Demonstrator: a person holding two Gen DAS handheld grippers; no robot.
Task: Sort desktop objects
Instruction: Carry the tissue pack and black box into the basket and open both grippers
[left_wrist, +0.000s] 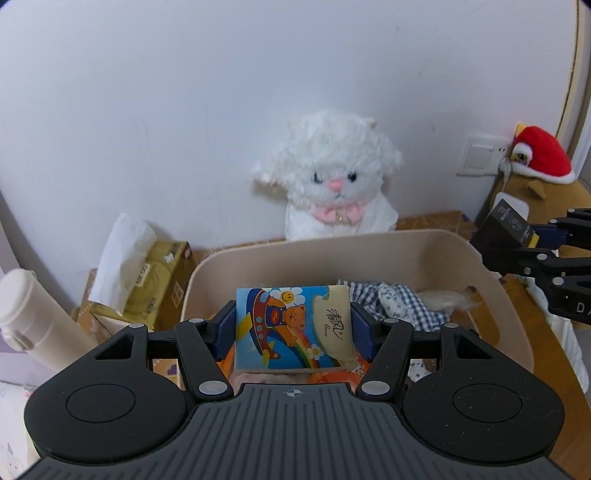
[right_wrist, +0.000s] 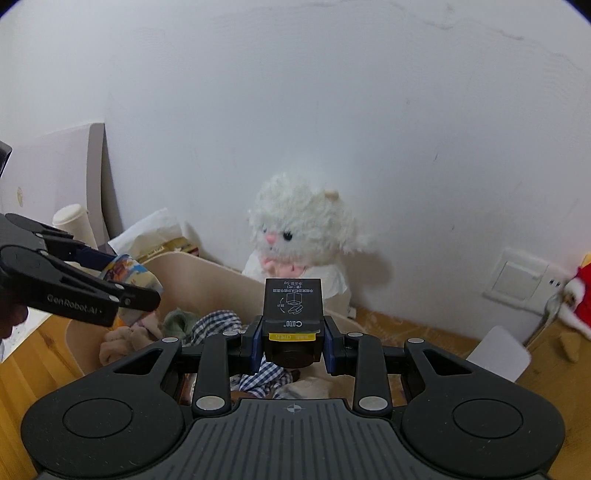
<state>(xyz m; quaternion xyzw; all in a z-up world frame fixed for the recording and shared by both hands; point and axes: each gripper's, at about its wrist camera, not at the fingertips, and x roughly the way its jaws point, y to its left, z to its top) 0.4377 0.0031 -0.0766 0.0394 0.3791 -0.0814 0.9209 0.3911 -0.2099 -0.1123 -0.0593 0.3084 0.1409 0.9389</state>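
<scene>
The tissue pack (left_wrist: 291, 326), with a cartoon bear on its wrapper, hangs above the near part of the beige bin (left_wrist: 406, 243), and the left gripper (left_wrist: 293, 328) is clenched on its two sides. The black box (right_wrist: 293, 310) with a yellow label strip hangs over the right part of the same bin, grasped between the blue pads of the right gripper (right_wrist: 293, 345).

The step in hand seems to be the dropping of both items into the bin. To do it well, I would lower each item until it is near the checked cloth (left_wrist: 391, 299) that lies inside, then release, so nothing bounces out. The two grippers are near each other, so it is better to release one after the other.

The left gripper points toward 12 o'clock, at the white plush cat (left_wrist: 332, 173) by the wall. In its view the right gripper comes in from 3 o'clock, held about level. A tissue box (left_wrist: 155, 280) stands at 10 o'clock, outside the bin.
</scene>
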